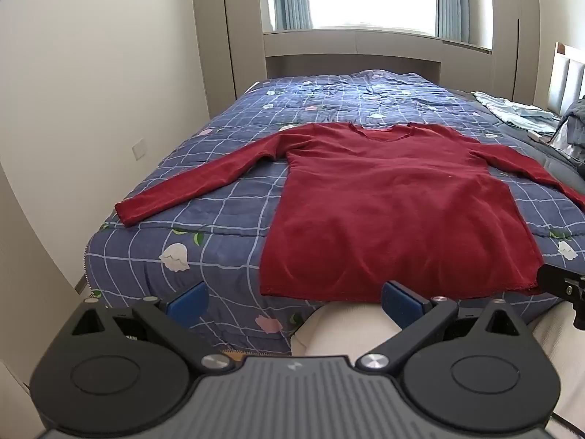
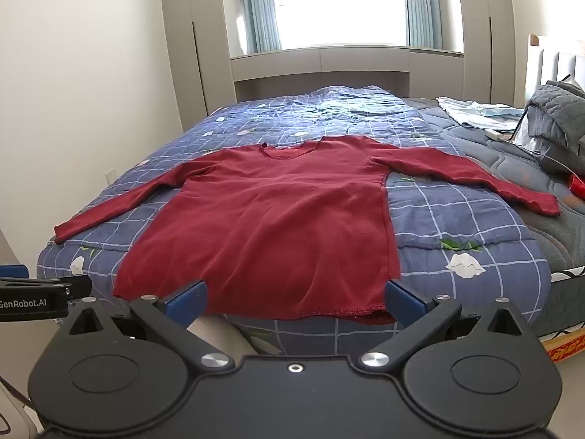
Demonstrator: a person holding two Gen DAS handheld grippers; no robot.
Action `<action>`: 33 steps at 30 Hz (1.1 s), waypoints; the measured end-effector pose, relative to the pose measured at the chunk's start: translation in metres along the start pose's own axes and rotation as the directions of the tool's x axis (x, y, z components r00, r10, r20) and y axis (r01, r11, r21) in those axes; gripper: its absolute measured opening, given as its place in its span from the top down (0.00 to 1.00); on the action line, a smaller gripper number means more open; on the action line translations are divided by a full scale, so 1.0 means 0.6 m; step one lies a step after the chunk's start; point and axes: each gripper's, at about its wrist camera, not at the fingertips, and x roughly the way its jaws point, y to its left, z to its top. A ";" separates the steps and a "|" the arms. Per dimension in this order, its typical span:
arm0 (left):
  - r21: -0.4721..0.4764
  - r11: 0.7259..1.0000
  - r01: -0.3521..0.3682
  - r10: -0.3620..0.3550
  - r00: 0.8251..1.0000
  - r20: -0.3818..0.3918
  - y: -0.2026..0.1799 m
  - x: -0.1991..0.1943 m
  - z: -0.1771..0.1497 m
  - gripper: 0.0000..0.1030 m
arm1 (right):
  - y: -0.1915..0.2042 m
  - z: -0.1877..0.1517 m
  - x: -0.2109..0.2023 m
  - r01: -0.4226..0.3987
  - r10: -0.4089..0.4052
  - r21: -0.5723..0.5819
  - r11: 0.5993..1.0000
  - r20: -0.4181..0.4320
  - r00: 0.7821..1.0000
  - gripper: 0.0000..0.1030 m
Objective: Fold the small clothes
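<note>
- A dark red long-sleeved top [image 1: 387,205] lies flat on the bed's blue checked quilt [image 1: 204,197], neckline toward the window, both sleeves spread out to the sides, hem hanging slightly over the near edge of the bed.
- The left tool [image 1: 294,298] stands wide and empty, short of the hem.
- The right tool [image 2: 294,298] also stands wide, empty, near the hem's right corner.
- In the left view the right sleeve's cuff is cut off at the frame edge.
- A small red object [image 2: 577,184] at the right stays unclear.
</note>
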 end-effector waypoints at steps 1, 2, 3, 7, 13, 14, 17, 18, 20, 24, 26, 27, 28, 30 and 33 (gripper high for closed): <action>0.001 1.000 -0.001 0.001 1.000 0.002 0.000 -0.001 0.000 0.00 | 0.000 0.000 0.000 0.000 0.000 0.000 1.000 -0.001 1.000 0.00; 0.001 1.000 -0.002 0.002 1.000 0.003 0.000 -0.002 0.000 0.00 | 0.000 0.000 0.000 0.000 0.000 0.000 1.000 -0.001 1.000 0.00; 0.000 1.000 -0.003 0.003 1.000 0.004 0.000 -0.003 -0.001 0.00 | 0.000 0.000 0.000 0.000 0.000 0.000 1.000 0.000 1.000 0.00; 0.003 1.000 -0.001 0.001 1.000 0.003 -0.011 -0.009 0.000 0.00 | 0.000 -0.002 0.001 0.000 0.000 -0.001 1.000 0.001 1.000 0.00; 0.002 1.000 0.003 -0.003 1.000 0.000 -0.009 -0.009 0.000 0.00 | 0.000 -0.001 0.001 0.000 0.000 -0.001 1.000 0.002 1.000 0.00; 0.002 1.000 0.003 -0.003 1.000 0.000 -0.010 -0.010 -0.001 0.00 | 0.000 0.000 0.001 0.000 0.000 0.000 1.000 0.001 1.000 0.00; 0.003 1.000 0.008 -0.008 1.000 -0.002 -0.003 -0.007 -0.001 0.00 | -0.001 0.000 0.001 0.000 0.000 -0.001 1.000 0.002 1.000 0.00; 0.002 1.000 0.008 -0.008 1.000 -0.002 -0.003 -0.007 -0.002 0.00 | -0.001 0.000 0.001 0.000 0.000 0.000 1.000 0.002 1.000 0.00; 0.002 1.000 0.008 -0.008 1.000 -0.002 -0.003 -0.007 -0.001 0.00 | -0.001 0.000 0.001 0.000 0.000 0.000 1.000 0.001 1.000 0.00; 0.001 1.000 0.008 -0.008 1.000 -0.003 -0.004 -0.004 -0.002 0.00 | -0.001 -0.001 0.001 0.000 0.000 0.001 1.000 0.001 1.000 0.00; 0.002 1.000 0.007 -0.007 1.000 -0.004 -0.004 -0.004 -0.002 0.00 | -0.001 -0.001 0.001 0.000 0.000 0.000 1.000 0.001 1.000 0.00; 0.002 1.000 0.008 -0.008 1.000 -0.004 -0.004 -0.004 -0.002 0.00 | -0.001 -0.001 0.001 0.000 0.000 0.000 1.000 0.001 1.000 0.00; 0.002 1.000 0.007 -0.007 1.000 -0.005 -0.005 -0.004 -0.002 0.00 | -0.001 -0.001 0.001 0.000 0.000 0.000 1.000 0.001 1.000 0.00; 0.002 1.000 0.006 -0.006 1.000 -0.005 -0.006 -0.006 -0.003 0.00 | -0.001 -0.001 0.001 0.000 0.000 0.001 1.000 0.000 1.000 0.00; 0.002 1.000 0.007 -0.007 1.000 -0.006 -0.006 -0.006 -0.003 0.00 | -0.001 -0.001 0.001 0.000 0.000 0.001 1.000 0.001 1.000 0.00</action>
